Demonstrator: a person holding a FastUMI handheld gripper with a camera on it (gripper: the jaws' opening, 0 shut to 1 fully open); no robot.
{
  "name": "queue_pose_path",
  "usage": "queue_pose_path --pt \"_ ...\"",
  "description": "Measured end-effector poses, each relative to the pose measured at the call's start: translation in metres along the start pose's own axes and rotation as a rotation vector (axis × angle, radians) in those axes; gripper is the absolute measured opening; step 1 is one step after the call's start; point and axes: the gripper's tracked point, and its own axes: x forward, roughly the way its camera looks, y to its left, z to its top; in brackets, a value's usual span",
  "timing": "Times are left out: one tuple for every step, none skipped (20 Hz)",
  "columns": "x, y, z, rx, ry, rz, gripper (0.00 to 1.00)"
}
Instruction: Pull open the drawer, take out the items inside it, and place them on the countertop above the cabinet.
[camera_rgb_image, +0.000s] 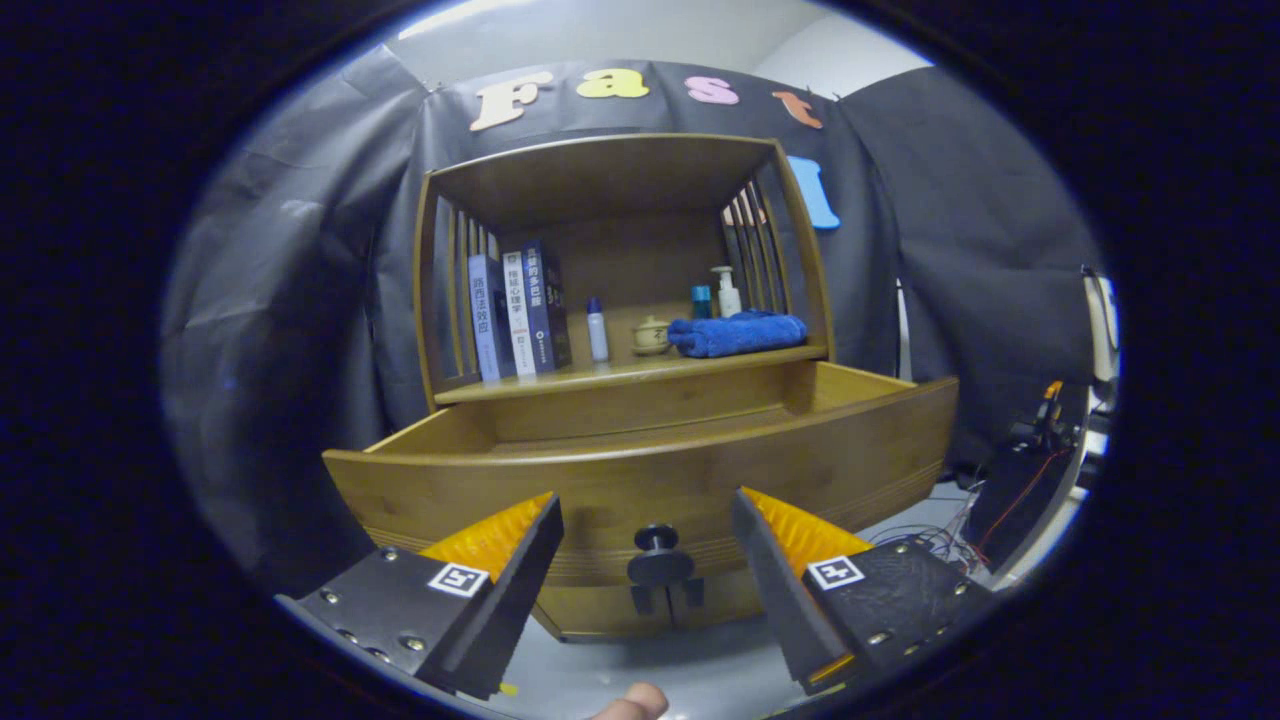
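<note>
The wooden cabinet's drawer (640, 480) stands pulled out toward me, its curved front just ahead of my fingers. A dark round knob (657, 556) sits on the drawer front, right between my fingertips and a little beyond them. My gripper (645, 510) is open, its fingers spread wide on either side of the knob and touching nothing. The drawer's inside is hidden behind its front panel; I see only its back and side walls. The countertop (640, 370) lies above the drawer, carrying a folded blue towel (738, 332).
On the countertop also stand books (518, 315) at the left, a small white bottle (597, 332), a small lidded pot (651, 335), a blue cup (701, 301) and a pump bottle (727, 292). Cables and equipment (1030, 450) lie at the right. A fingertip (632, 703) shows below.
</note>
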Motion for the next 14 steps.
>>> queue_pose_path --pt "-0.003 0.002 0.01 -0.011 0.006 -0.001 1.0" --pt "-0.005 0.003 0.019 -0.017 0.009 -0.003 1.0" --pt "-0.005 0.004 0.029 -0.018 0.012 -0.003 1.0" --pt "-0.004 0.004 0.039 -0.019 0.012 -0.01 1.0" --pt "-0.003 0.004 0.047 -0.025 0.014 -0.009 1.0" --pt "0.001 0.004 0.057 -0.037 0.01 -0.018 1.0" --pt "0.004 0.003 0.064 -0.053 0.009 -0.025 1.0" --pt "0.009 0.004 0.073 -0.054 0.003 -0.023 1.0" --pt "0.015 0.008 0.08 -0.05 0.002 -0.014 1.0" --pt "0.024 0.009 0.083 -0.051 0.014 -0.016 1.0" --pt "0.034 0.007 0.083 -0.059 0.031 -0.018 1.0" --pt "0.043 0.006 0.083 -0.073 0.056 -0.022 1.0" --pt "0.055 0.006 0.082 -0.087 0.078 -0.026 1.0" --pt "0.066 0.007 0.084 -0.098 0.101 -0.025 1.0"
